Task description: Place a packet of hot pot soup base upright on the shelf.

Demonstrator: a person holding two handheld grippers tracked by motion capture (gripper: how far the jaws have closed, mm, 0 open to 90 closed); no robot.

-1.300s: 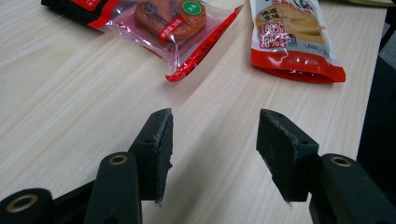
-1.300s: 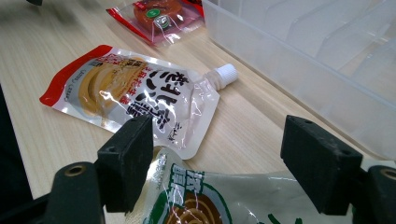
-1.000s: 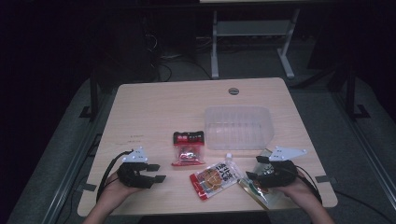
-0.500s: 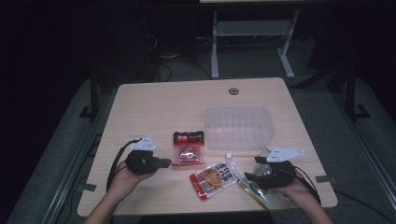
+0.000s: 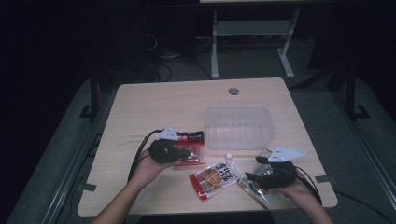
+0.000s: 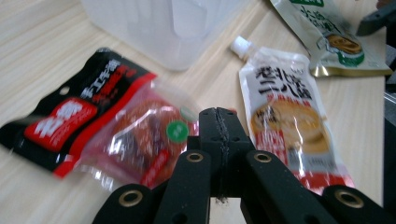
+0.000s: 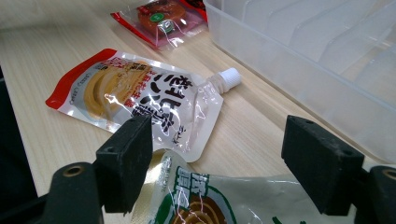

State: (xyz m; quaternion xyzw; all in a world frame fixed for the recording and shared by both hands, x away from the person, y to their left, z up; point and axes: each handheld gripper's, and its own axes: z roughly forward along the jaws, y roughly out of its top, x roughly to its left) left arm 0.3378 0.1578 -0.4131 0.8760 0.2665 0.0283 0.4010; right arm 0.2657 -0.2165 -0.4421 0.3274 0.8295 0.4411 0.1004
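Observation:
My left gripper (image 5: 188,152) (image 6: 218,133) is shut with nothing between its jaws, its tips just over the clear end of a red and black snack packet (image 5: 192,138) (image 6: 88,123). Beside that packet lies a white and red spout pouch (image 5: 215,178) (image 6: 280,116) (image 7: 140,100). My right gripper (image 5: 255,169) (image 7: 224,158) stands open low over a green and white pouch (image 5: 258,192) (image 7: 205,203) at the table's front right, and the pouch's top lies between the jaws without being pressed.
A clear plastic container (image 5: 238,127) (image 6: 163,23) (image 7: 317,60) stands behind the packets, close to both grippers. The wooden table (image 5: 154,107) has bare room at its left and back. A round cable hole (image 5: 233,91) sits near the far edge.
My left gripper has moved right, up to the red packet, and its jaws have closed with nothing in them. The right gripper has stayed where it was.

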